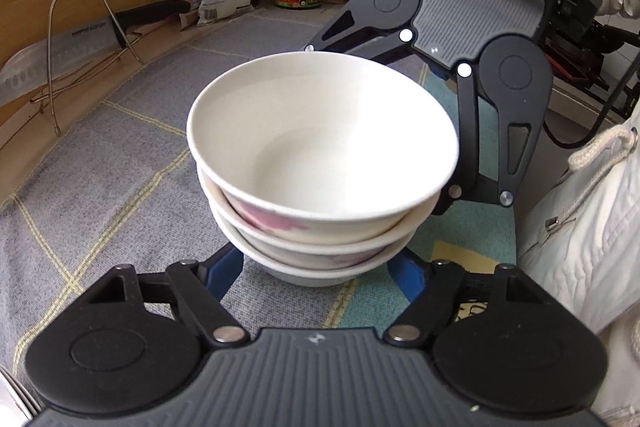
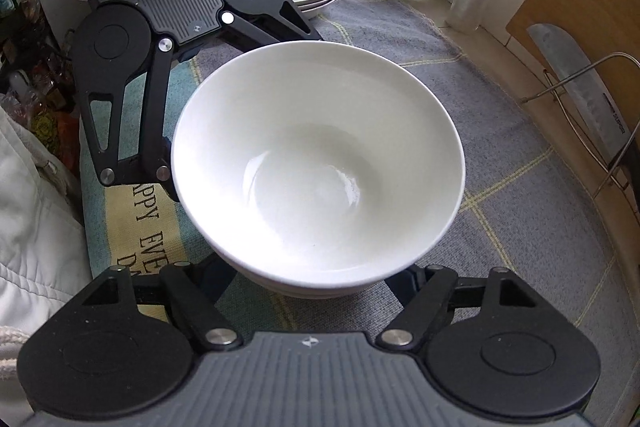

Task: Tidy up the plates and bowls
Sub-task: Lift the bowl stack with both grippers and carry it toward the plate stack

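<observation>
While the stack of white ceramic bowls [image 1: 320, 163] stands on the grey checked cloth [image 1: 120, 147] of the desk, left gripper [image 1: 316, 267] and right gripper [image 2: 308, 271] spread wide around its base from opposite sides.

From my left cam I've got a stack of bowls [image 1: 320, 167] on the grey mat [image 1: 112, 167], my left gripper [image 1: 316, 275] spread wide around its base. The right gripper [image 1: 400, 131] is on the far side, also spread around the stack. Knife [image 1: 60, 55] in a wire rack [image 1: 80, 39] back left.
</observation>
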{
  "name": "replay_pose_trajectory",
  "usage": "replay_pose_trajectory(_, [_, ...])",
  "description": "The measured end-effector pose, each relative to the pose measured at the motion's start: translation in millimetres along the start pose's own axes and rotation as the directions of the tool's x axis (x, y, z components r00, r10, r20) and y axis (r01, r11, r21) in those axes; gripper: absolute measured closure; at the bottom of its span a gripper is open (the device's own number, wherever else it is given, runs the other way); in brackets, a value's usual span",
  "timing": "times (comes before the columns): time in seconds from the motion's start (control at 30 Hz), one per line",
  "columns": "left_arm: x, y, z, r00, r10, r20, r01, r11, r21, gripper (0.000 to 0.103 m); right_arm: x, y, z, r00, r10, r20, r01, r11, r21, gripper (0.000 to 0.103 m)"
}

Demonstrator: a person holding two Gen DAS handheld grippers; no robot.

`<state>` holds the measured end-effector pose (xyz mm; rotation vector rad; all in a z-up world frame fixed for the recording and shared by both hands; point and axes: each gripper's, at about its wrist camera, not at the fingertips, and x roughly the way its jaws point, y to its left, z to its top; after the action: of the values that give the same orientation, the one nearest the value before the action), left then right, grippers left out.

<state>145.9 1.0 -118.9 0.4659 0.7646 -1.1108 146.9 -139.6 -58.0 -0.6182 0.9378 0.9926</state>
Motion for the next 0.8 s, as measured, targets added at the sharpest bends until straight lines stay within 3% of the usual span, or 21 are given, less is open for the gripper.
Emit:
replay_pose_trajectory(0.27, [3.2,-1.6,6.7,0.999,0.019,-0.041,-0.018,1.000,0.014,0.024,1.6,-0.7,0.9,1.000,-0.003,0.003,0.003,1.000,0.001,0.020])
replay_pose_trajectory(0.8, [4.8,-4.9,8.5,0.998,0.037,-0.046,-0.037,0.999,0.010,0.024,2.6,-3.1,3.2,1.000,0.005,-0.005,-0.005,1.000,0.014,0.020])
